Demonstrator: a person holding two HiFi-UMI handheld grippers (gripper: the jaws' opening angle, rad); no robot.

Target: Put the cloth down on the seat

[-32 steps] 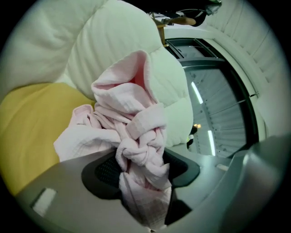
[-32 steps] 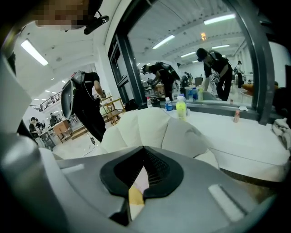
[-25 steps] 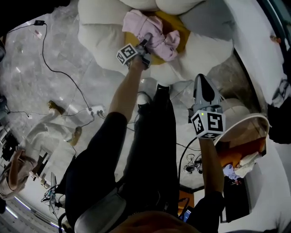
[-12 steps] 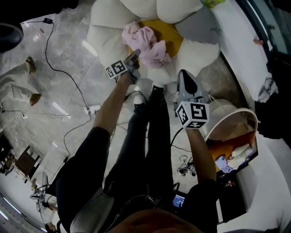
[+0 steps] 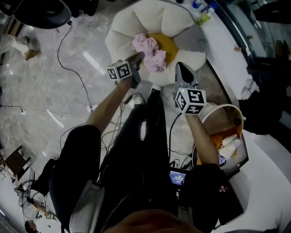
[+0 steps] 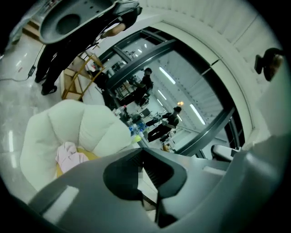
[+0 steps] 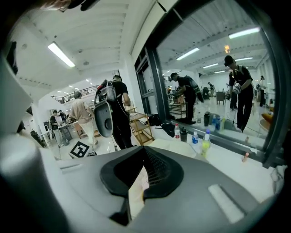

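Note:
The pink cloth (image 5: 149,47) lies crumpled on the yellow centre (image 5: 169,43) of a white flower-shaped seat (image 5: 132,25). My left gripper (image 5: 138,56) hovers just left of the cloth, clear of it, with its jaws shut and nothing between them. In the left gripper view the shut left gripper (image 6: 142,152) fills the foreground, and the cloth (image 6: 68,155) and the seat (image 6: 72,125) show at the lower left. My right gripper (image 5: 180,67) hangs at the seat's front right petal, shut and empty. The right gripper (image 7: 144,153) points out at the room.
A round white bin (image 5: 226,130) with orange and white things stands at the right by my legs. Cables (image 5: 68,45) run over the shiny floor. Bottles (image 5: 203,12) stand on the white ledge behind the seat. People stand by a wooden shelf (image 7: 138,125).
The left gripper has drawn back from the cloth, which stays on the seat, and its jaws have closed empty. The view has pulled away from the seat.

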